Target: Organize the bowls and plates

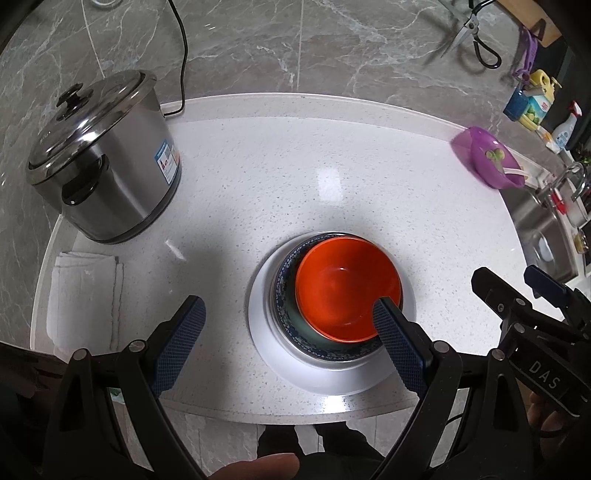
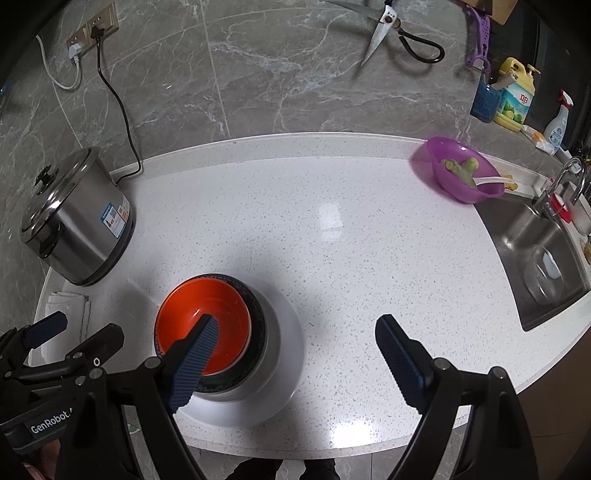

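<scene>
where the right wrist view alone shows wall sockets (image 2: 86, 31), both show the white speckled countertop (image 1: 295, 177), steel rice cooker (image 1: 107, 158) and sink (image 2: 535, 254). orange bowl (image 1: 341, 284) nests in a blue-patterned bowl (image 1: 286, 291) on a white plate (image 1: 266, 354). left gripper (image 1: 290, 325) and right gripper (image 2: 295, 343) spread, empty.

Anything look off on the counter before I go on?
The stack is tidy: orange bowl nested in the patterned bowl on the white plate. The purple bowl sits apart near the sink, tilted, with food scraps inside.
</scene>
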Motion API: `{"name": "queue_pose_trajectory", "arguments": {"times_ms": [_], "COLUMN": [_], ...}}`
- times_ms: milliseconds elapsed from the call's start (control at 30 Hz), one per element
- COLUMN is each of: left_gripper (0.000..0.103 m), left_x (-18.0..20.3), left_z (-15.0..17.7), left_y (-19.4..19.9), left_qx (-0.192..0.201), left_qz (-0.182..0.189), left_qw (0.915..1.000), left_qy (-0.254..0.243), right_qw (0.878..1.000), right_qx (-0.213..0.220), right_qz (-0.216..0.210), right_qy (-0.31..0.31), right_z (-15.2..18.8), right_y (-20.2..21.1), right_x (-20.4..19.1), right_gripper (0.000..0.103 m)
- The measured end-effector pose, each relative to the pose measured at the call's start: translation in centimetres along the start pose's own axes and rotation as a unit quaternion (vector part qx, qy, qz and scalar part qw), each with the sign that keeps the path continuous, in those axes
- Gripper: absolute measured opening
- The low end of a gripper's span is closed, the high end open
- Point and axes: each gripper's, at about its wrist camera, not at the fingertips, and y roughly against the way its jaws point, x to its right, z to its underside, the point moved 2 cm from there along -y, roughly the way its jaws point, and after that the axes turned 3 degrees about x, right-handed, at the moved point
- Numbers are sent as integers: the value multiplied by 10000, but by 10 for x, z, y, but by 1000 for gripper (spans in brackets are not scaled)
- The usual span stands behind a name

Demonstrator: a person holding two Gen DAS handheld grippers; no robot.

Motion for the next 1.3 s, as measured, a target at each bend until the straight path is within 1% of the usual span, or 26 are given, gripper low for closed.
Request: {"name": "queue_pose_trajectory", "arguments": {"times_ms": [700,1300], "left_gripper": [92,92], "left_x": [4,5], "left_z": [4,5], "left_y": [3,2], "left_qx": [2,-9], "left_qz": [6,-62], "left_qw": [10000,10000], "left_qy": [-82,-34], "right_qw": [10000,10000], "right_qx": [18,-17], "right_qz": [34,3], "right_qy": [-50,-17], "right_z": [5,5], "right_y": [3,0], "right_x": [-3,-5], "right_gripper": [89,89]}}
